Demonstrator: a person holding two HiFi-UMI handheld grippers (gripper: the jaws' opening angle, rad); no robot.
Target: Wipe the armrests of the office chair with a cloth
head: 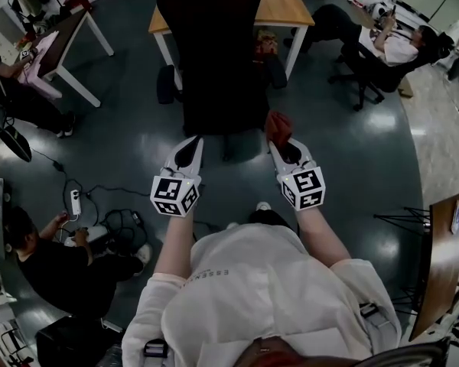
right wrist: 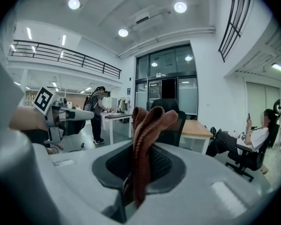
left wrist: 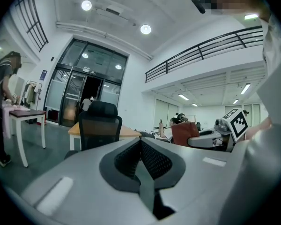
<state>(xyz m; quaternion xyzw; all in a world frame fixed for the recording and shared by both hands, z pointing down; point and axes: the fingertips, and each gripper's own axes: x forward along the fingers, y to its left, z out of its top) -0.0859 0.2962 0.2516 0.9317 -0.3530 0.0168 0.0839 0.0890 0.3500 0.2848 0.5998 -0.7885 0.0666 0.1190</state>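
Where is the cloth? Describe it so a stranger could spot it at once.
Start at the wooden table, then the black office chair before it. At the chair's near right corner the right gripper pinches the cloth: a rust-red ribbed bundle, while the left gripper holds nothing.

Seen from your head, the office chair (head: 214, 52) hides its seat under its own backrest. Beyond the chair, the wooden table (head: 287, 6) runs off the top edge.
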